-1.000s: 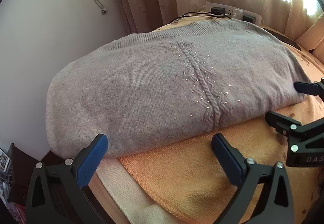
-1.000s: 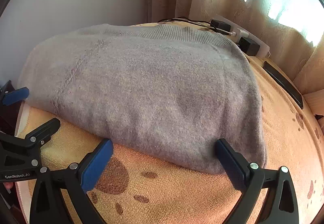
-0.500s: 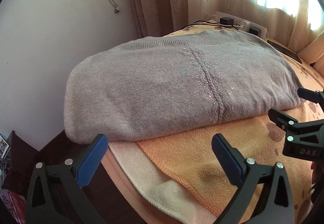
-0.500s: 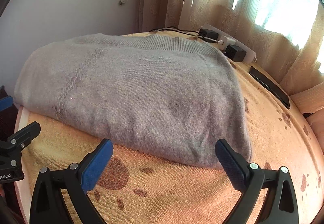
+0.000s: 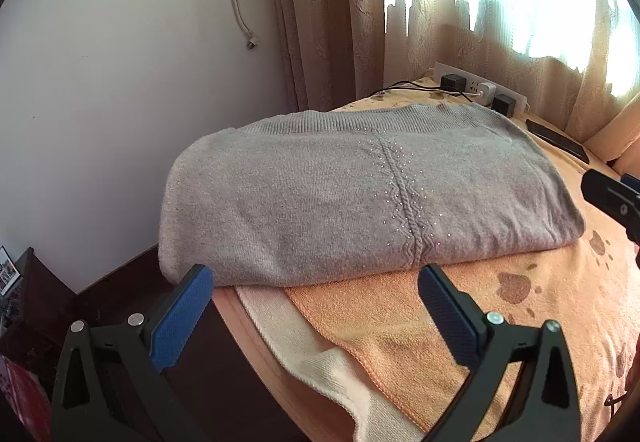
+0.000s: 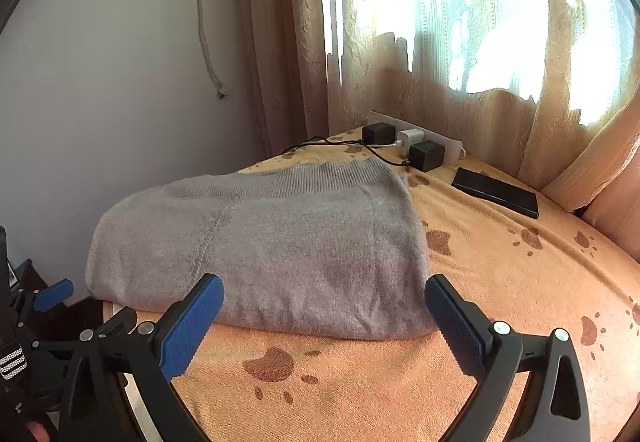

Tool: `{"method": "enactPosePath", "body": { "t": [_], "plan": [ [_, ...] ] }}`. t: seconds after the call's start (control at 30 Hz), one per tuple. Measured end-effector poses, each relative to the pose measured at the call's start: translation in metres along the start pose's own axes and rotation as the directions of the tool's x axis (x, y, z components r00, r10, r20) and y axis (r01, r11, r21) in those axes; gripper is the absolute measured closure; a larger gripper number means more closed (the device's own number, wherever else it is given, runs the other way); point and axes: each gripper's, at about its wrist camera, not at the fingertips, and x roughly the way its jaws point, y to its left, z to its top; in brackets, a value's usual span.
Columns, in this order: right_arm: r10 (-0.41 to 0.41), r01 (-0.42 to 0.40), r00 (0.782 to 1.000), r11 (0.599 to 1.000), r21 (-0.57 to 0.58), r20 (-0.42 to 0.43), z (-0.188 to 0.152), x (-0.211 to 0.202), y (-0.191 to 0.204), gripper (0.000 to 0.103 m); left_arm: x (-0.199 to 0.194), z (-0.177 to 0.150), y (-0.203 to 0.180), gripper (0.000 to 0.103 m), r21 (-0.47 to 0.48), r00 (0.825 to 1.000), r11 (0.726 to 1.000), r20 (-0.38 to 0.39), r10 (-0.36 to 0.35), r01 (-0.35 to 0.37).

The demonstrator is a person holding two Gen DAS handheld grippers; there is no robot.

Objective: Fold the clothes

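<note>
While lying folded, sweater (image 5: 360, 198): far hem is hiding behind its own bulk.
Left gripper (image 5: 316, 318): gaping wide, gripping nothing.
Right gripper (image 6: 324, 326): gaping wide, gripping nothing.

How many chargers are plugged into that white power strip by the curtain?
3 on the power strip: a black charger farthest left, a white charger in the middle, another black charger nearest the phone.

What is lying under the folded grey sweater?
The grey sweater rests on an orange paw-print towel, with a cream cloth showing at its left end. Whatever lies directly beneath the sweater is covered.
</note>
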Motion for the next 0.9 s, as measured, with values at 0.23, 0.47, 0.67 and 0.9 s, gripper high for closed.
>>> {"method": "enactPosePath", "body": {
  "t": [0.23,0.47,0.67,0.9],
  "plan": [
    [-0.005,0.005,1.000,0.998,-0.060,0.007,-0.006,-0.005,0.014,0.001,-0.005,-0.002,-0.005,0.000,0.014,0.999,0.999,0.010,0.043,-0.043],
    [-0.001,0.002,1.000,0.998,-0.068,0.008,-0.010,-0.006,0.016,0.000,-0.009,-0.003,-0.008,0.000,0.019,0.998,0.998,0.020,0.060,-0.060],
    [-0.003,0.003,1.000,0.998,-0.058,-0.001,-0.010,-0.004,0.013,0.000,-0.007,-0.005,-0.011,0.000,0.018,0.998,0.998,0.013,0.054,-0.054],
    [-0.008,0.007,1.000,0.998,-0.057,-0.019,-0.012,0.001,0.011,0.001,-0.003,-0.006,-0.012,0.000,0.013,0.999,0.999,0.009,0.044,-0.044]
  ]
}}
